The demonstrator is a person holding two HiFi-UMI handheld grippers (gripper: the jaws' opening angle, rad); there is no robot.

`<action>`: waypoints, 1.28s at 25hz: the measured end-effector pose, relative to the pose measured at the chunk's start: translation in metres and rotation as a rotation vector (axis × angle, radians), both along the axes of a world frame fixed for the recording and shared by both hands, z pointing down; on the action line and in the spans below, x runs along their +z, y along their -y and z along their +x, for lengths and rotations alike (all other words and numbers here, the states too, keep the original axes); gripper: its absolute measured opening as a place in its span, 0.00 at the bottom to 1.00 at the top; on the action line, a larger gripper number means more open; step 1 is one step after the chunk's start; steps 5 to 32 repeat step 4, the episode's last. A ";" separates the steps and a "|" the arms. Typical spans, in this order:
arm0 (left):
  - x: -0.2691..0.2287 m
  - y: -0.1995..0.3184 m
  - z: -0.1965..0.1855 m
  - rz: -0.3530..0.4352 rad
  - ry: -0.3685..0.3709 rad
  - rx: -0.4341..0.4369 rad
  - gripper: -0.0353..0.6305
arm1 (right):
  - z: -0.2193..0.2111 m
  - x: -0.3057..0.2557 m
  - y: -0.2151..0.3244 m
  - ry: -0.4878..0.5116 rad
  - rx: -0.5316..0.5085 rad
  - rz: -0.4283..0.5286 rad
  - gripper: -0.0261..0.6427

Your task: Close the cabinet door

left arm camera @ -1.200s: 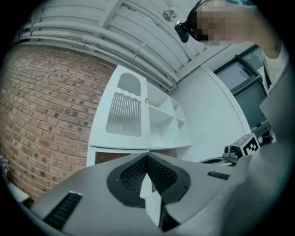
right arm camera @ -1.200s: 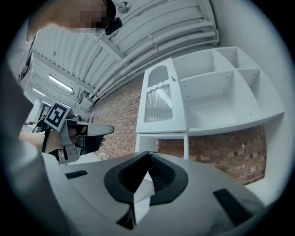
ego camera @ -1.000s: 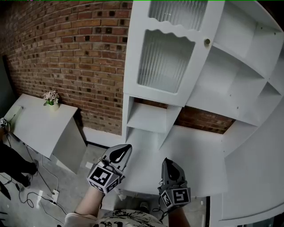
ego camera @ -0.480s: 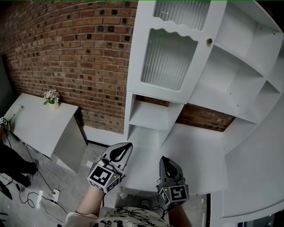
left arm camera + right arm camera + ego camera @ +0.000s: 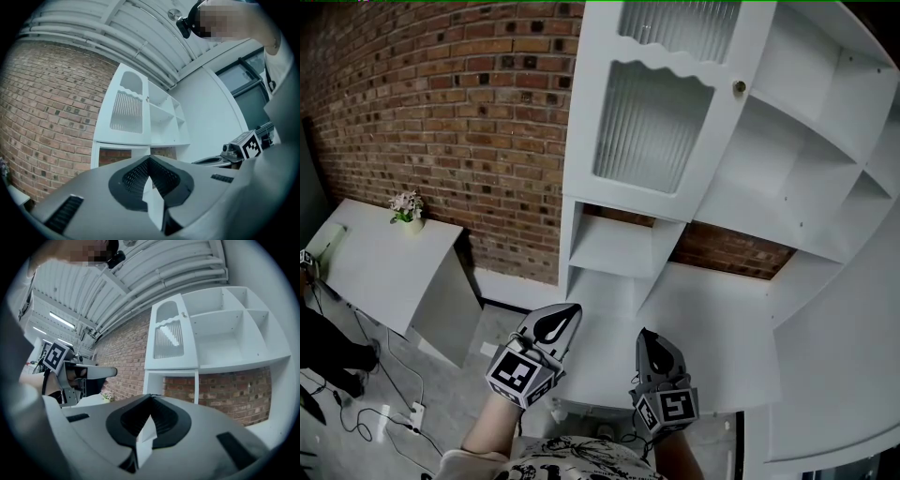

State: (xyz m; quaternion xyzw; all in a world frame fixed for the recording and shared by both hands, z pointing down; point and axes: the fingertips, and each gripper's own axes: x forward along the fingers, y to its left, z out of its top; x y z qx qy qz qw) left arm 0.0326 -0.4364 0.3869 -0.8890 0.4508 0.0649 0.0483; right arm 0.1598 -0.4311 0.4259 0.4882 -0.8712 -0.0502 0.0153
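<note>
The white cabinet door with ribbed glass and a small knob covers the cabinet's upper left column; it looks flush with the cabinet front. The left gripper view also shows the door, as does the right gripper view, where the door is equally distant. My left gripper and right gripper hover side by side low over the cabinet's counter, well short of the door. Both point roughly level toward the cabinet. Each has its jaws shut with nothing between them: left gripper, right gripper.
Open white shelves fill the cabinet to the right of the door, with a small open niche under it. A brick wall runs to the left. A white side table carries a small flower pot. Cables and a power strip lie on the floor.
</note>
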 end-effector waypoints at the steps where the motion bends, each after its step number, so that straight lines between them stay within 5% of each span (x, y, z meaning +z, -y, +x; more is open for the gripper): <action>1: 0.001 0.002 0.001 0.001 -0.001 0.000 0.07 | 0.000 0.000 0.002 -0.002 -0.002 0.000 0.04; 32: 0.000 0.006 0.003 0.001 -0.004 -0.002 0.07 | 0.000 -0.001 0.006 -0.007 -0.009 0.002 0.04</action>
